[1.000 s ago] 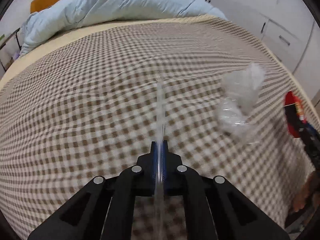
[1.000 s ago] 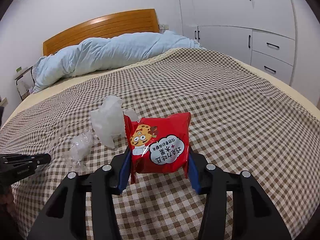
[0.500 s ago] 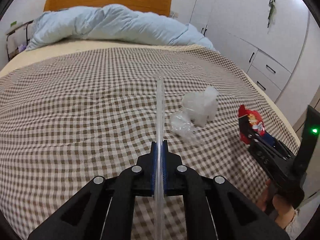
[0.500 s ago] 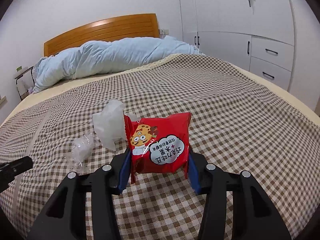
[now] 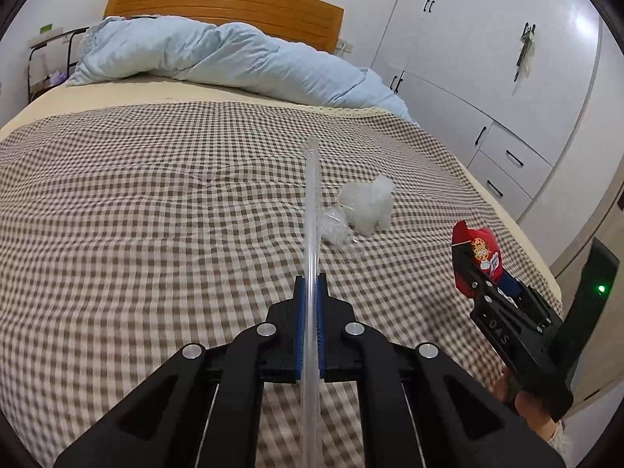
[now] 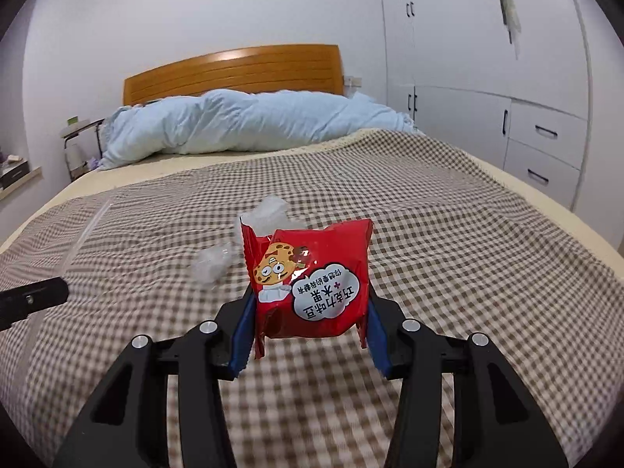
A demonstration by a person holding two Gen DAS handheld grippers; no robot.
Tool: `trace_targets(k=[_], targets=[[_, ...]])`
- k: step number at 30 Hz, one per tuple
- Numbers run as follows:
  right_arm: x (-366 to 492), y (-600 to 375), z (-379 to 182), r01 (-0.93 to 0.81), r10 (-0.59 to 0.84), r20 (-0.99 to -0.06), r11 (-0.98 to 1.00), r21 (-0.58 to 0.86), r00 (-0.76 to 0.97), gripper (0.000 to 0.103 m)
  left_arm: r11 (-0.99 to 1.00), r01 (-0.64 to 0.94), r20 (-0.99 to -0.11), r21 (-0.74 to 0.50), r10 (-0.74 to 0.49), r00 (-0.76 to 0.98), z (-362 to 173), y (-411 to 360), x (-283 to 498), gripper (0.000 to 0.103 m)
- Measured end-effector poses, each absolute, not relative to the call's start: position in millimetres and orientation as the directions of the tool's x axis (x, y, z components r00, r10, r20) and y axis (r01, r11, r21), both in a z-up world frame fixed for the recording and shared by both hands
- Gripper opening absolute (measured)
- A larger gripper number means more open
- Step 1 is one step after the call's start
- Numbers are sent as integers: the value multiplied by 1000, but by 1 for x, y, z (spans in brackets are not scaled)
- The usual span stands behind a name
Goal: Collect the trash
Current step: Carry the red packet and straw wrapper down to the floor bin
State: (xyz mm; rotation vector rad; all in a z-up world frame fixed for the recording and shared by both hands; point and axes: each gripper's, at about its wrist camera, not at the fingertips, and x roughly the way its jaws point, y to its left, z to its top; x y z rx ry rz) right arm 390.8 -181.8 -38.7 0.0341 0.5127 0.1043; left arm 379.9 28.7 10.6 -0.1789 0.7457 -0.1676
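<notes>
two hand-held grippers over a checked bed, each pinching a piece of trash.

my left hand-held gripper (image 5: 311, 292) is pressed together on a clear plastic strip (image 5: 312, 210) that sticks out ahead above the bed (image 5: 136, 214). my right hand-held gripper (image 6: 310, 312) pinches a red snack packet (image 6: 312, 277) by its sides, lifted off the cover. a white crumpled wrapper (image 5: 368, 204) and a clear crumpled wrapper (image 5: 334, 228) lie touching on the bed between them.
</notes>
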Motion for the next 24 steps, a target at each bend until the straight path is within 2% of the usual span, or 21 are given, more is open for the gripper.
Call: trace_targets(k=[24], targets=[[263, -208, 5, -150, 148, -443, 988, 31, 884, 47, 965, 143, -587, -221, -248, 770, 61, -3, 252, 2]])
